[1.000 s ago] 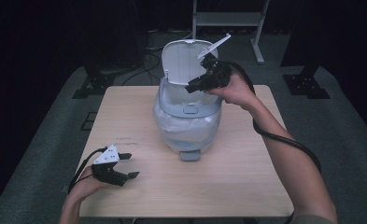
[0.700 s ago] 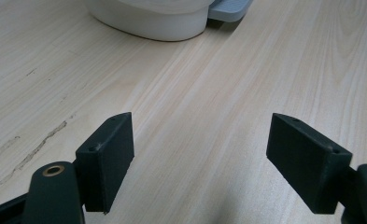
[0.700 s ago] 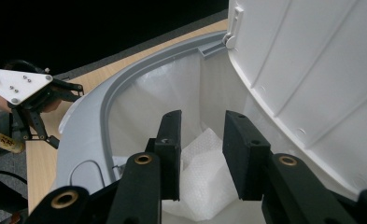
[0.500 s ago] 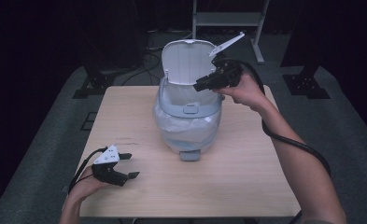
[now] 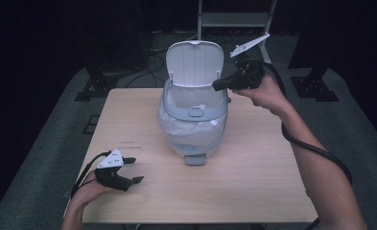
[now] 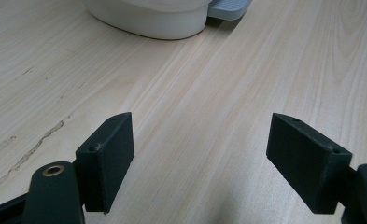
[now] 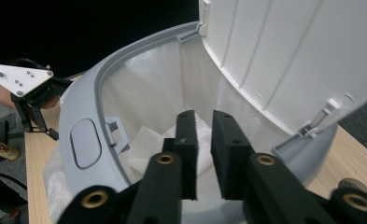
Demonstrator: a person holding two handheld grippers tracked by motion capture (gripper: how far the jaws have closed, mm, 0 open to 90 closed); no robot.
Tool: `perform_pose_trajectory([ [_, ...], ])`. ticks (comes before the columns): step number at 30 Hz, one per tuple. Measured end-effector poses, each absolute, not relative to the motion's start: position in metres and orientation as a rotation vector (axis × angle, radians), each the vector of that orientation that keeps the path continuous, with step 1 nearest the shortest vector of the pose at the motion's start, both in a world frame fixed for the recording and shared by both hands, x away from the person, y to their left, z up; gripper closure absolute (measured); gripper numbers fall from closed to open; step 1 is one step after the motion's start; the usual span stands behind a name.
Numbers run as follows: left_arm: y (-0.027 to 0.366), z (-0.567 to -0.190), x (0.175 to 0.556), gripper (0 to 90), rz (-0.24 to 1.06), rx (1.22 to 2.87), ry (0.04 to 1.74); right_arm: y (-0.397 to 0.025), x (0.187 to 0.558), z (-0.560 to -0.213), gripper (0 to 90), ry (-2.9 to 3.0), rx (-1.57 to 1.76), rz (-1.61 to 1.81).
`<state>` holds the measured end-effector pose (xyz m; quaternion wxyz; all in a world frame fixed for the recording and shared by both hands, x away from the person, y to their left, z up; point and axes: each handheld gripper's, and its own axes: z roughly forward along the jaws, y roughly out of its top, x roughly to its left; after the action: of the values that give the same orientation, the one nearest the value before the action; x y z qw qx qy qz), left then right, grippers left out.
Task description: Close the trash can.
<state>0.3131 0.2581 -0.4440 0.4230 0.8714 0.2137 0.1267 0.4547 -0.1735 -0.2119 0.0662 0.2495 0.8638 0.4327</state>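
Note:
A pale grey pedal bin [image 5: 193, 129] with a white liner stands mid-table, its lid [image 5: 194, 62] raised upright. My right gripper [image 5: 217, 86] hovers at the bin's right rim, pointing in over the opening. In the right gripper view its jaws [image 7: 204, 140] stand almost together with a narrow gap and nothing between them. Below them, crumpled white paper [image 7: 146, 144] lies inside the liner. My left gripper [image 5: 134, 170] rests on the table [image 5: 253, 182] at the front left, and its jaws [image 6: 200, 154] are wide open over bare wood.
The bin's foot pedal [image 5: 194, 159] sticks out toward the front edge. The bin base [image 6: 148, 18] lies well ahead of the left gripper. A metal stand [image 5: 234, 19] and dark equipment feet sit on the floor behind the table.
My right gripper has drawn back from over the bin's opening toward the right rim and a little higher. The left gripper has stayed where it was.

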Motion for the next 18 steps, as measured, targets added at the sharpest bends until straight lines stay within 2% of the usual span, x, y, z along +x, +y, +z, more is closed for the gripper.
perform_pose_trajectory([
  [8,0.260,-0.444,0.314,22.5,0.318,2.178,0.545,-0.194,0.462,-0.213,87.1,2.581,0.798,1.304],
  [18,0.263,-0.445,0.315,22.4,0.325,2.179,0.557,-0.211,0.490,-0.218,89.9,2.545,0.873,1.312],
])
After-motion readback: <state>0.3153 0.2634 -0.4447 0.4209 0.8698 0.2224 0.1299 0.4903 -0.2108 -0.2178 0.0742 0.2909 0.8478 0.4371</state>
